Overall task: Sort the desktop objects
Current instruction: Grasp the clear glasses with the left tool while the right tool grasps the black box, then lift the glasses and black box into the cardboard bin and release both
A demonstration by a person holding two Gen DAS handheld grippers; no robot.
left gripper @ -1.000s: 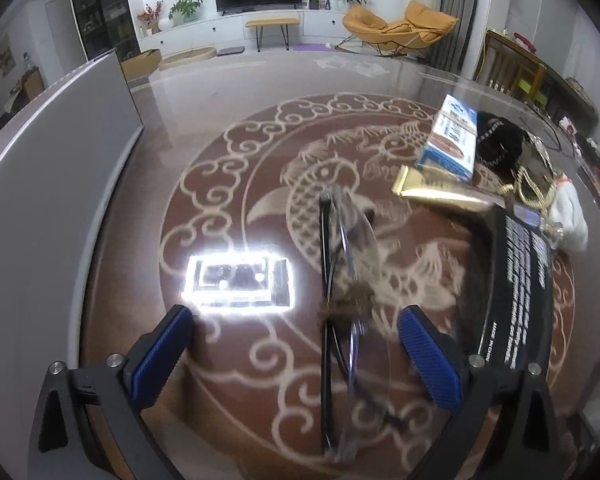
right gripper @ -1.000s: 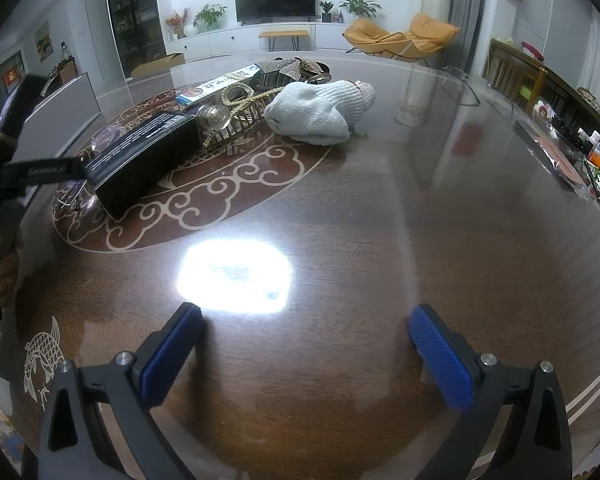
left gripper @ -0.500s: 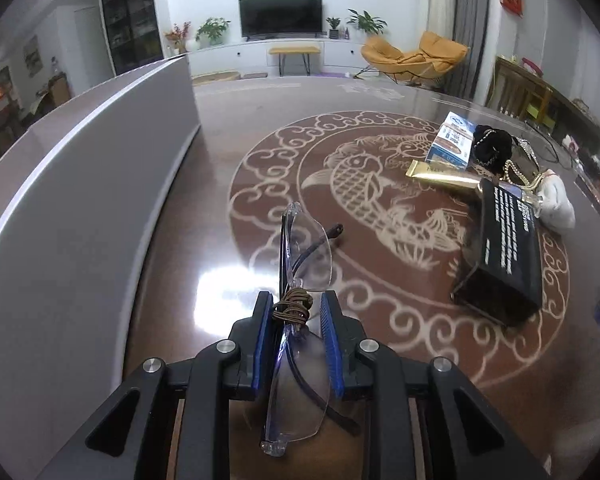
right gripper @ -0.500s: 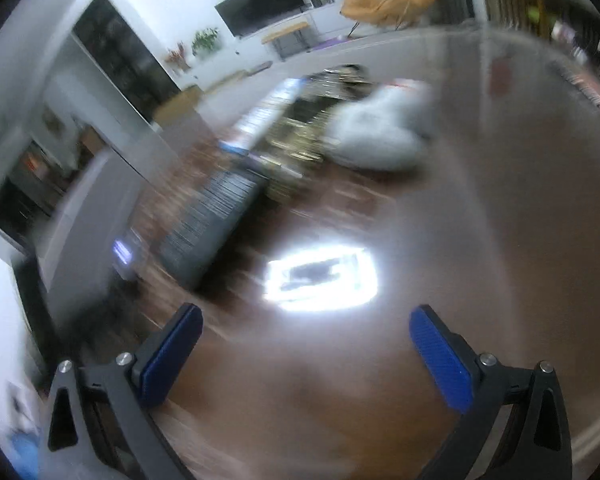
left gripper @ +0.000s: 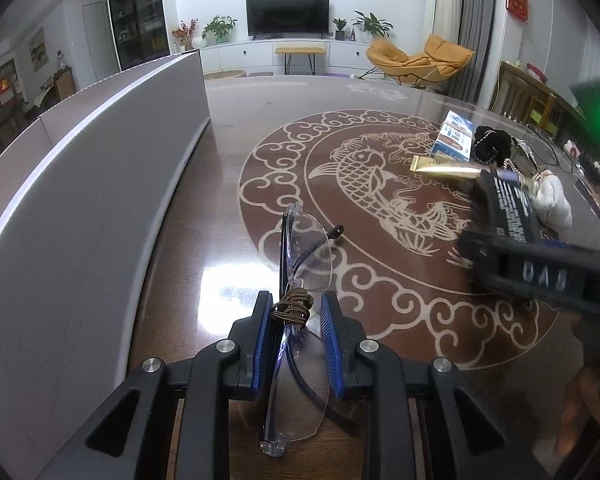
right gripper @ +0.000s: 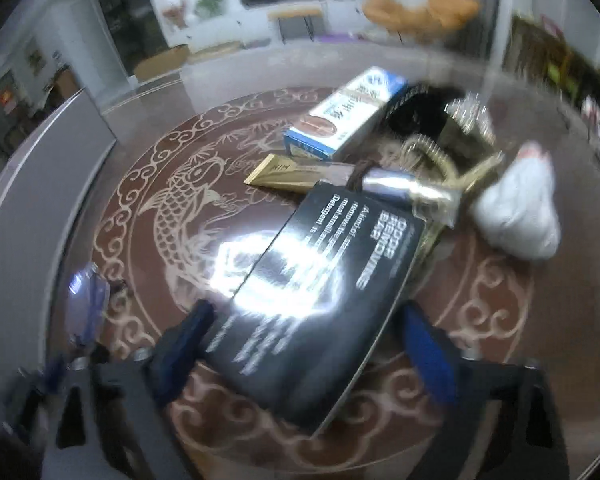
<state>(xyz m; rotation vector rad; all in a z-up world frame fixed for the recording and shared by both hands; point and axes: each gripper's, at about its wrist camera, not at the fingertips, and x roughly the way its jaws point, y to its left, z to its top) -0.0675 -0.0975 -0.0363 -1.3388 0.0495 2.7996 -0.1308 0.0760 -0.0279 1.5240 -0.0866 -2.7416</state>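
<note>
Left wrist view: low and close over the table (left gripper: 228, 184), facing down its length toward the far television wall. Right wrist view: tilted down, blurred, close above the black box (right gripper: 320, 300) — shared with the left view, at its right (left gripper: 512, 216).

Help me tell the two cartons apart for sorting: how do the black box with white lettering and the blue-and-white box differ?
The black box with white lettering is wider and flatter; the blue-and-white box is slimmer. The black box is nearest the camera, between the closing jaws of the right gripper; the blue-and-white box lies farther back, ungripped. The black box carries English text; the other, blurred print. Both lie flat on the patterned table.
</note>
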